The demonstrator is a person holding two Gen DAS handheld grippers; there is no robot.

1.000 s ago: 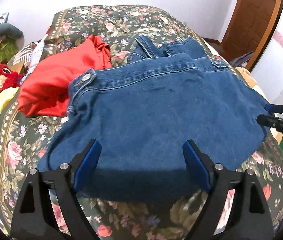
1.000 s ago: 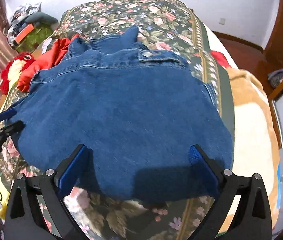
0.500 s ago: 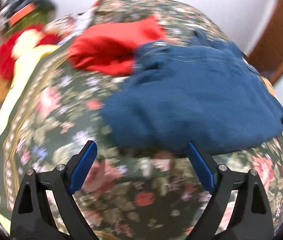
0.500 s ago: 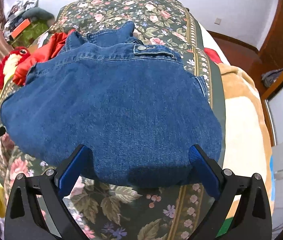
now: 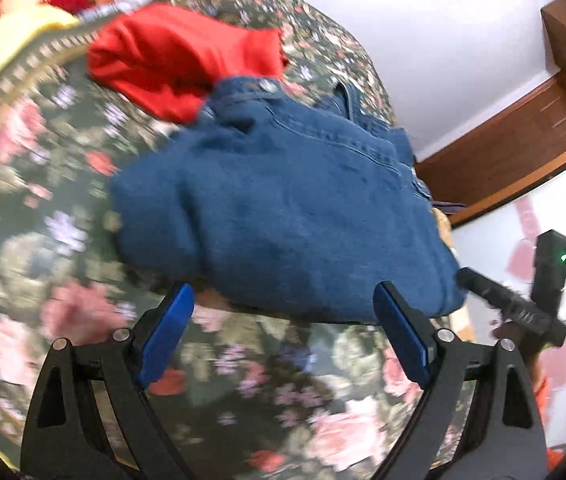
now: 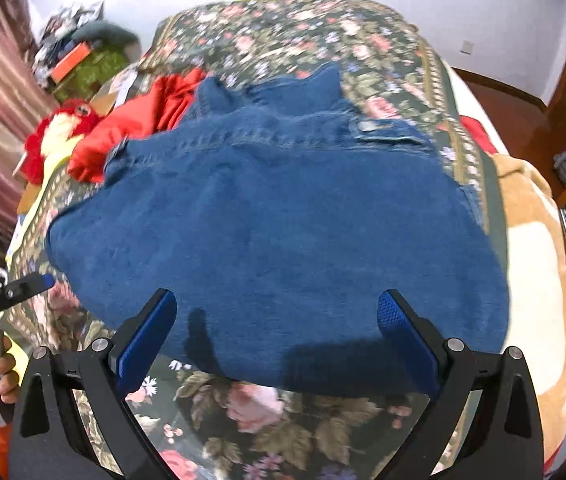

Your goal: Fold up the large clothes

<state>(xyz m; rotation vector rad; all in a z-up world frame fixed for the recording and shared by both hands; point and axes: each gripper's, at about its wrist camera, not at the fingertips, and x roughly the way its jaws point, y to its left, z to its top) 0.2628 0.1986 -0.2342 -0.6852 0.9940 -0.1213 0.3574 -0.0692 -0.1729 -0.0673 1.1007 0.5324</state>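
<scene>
Left wrist view: your left gripper point(image 5: 283, 332) stands with its jaws spread wide and nothing between them. Both blue pads hang over the flowered bedspread point(image 5: 55, 184), just short of the near edge of the denim garment point(image 5: 283, 208). To the left of the denim you have a broad stretch of bare bedspread. Farther back on that side, a red garment point(image 5: 179, 64) touches the denim's far left corner near a metal button. At the right edge of the denim, your right gripper point(image 5: 479, 284) reaches in beside the cloth; whether it touches cannot be told from this view. Behind it stands a wooden door frame point(image 5: 523, 140) against a white wall.

Right wrist view: your right gripper point(image 6: 275, 340) is likewise wide open and empty, its pads over the near hem of the denim garment point(image 6: 283, 220). This view shows the garment lying flat across the bed, collar end far from you. At far left, your left gripper point(image 6: 39, 282) sits just beside the denim's left edge, over the bedspread point(image 6: 283, 420). Only this view shows the stuffed toy point(image 6: 59, 128) and clutter beyond the red garment point(image 6: 131, 128), and the tan blanket point(image 6: 531, 240) along the bed's right side, close to the denim's right edge.
</scene>
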